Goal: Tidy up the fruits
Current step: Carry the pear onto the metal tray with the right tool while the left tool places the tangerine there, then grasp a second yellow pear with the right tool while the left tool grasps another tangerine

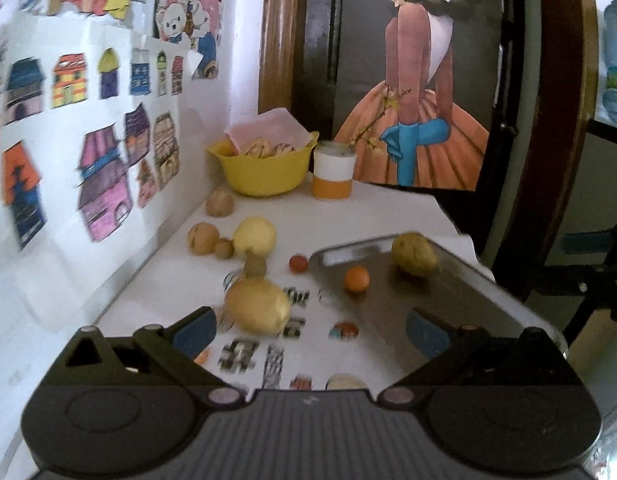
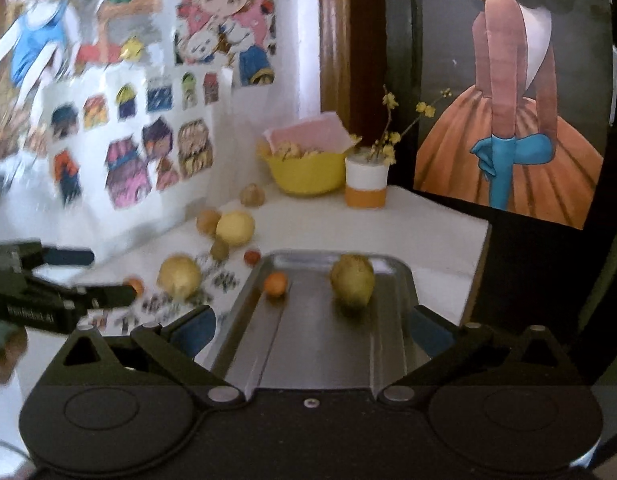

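Fruit lies scattered on the white table (image 1: 388, 208). My left gripper (image 1: 308, 332) has its fingers spread apart with nothing between them, hovering just near a yellow pear (image 1: 257, 307) that rests on the table. My right gripper (image 2: 312, 330) is likewise spread wide and empty above the near end of the metal tray (image 2: 320, 344). On that tray sit a greenish pear (image 2: 352, 285) and, to its left, a small orange (image 2: 275, 283). Farther back stands a yellow bowl (image 1: 264, 172).

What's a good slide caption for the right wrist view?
Open right hand-held gripper faces a metal tray holding a pear and small orange fruit; more fruit waits on the table.
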Demonstrator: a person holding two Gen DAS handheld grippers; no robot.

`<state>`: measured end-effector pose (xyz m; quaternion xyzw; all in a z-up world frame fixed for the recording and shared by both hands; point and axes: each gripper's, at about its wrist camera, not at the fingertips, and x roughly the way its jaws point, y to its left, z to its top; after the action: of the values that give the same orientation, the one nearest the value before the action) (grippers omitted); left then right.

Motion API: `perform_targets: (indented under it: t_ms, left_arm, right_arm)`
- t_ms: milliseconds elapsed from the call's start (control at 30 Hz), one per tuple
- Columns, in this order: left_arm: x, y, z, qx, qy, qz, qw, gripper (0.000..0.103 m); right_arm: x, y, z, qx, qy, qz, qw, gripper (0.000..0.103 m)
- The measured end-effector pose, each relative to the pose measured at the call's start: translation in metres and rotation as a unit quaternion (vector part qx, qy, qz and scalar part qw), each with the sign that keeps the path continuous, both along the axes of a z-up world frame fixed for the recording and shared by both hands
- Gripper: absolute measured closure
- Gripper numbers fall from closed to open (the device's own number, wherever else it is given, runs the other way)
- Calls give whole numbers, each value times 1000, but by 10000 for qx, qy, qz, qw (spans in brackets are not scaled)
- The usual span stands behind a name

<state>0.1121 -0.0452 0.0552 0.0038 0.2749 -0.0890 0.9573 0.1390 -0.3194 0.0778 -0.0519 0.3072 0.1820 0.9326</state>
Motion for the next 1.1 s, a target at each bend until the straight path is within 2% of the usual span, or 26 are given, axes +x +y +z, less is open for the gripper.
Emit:
perform_targets:
  t_ms: [267,467,733,933,1100]
  left_arm:
    - [-40,28,-18,180,456,-88,9988,0]
    - [-54,54,-28,-22,917,-281,9954,0]
    - [-54,89,-17,81,937,15,9956,0]
    - [-38,101,-13,203,916,220,9953,0]
    - [-19,99,-15,373,770,236,9960,0]
  right_arm:
    - [-47,18,-21,-375,719,3,9967,1]
    - [-58,48,-32,-544,1128,388,9914,1]
    - [-38,106,-18,-691,893,1232,9859,1]
    - [0,133,-1,-703,310,1249,9892,1]
    - [36,148,3,-663,71,1337,9888,1]
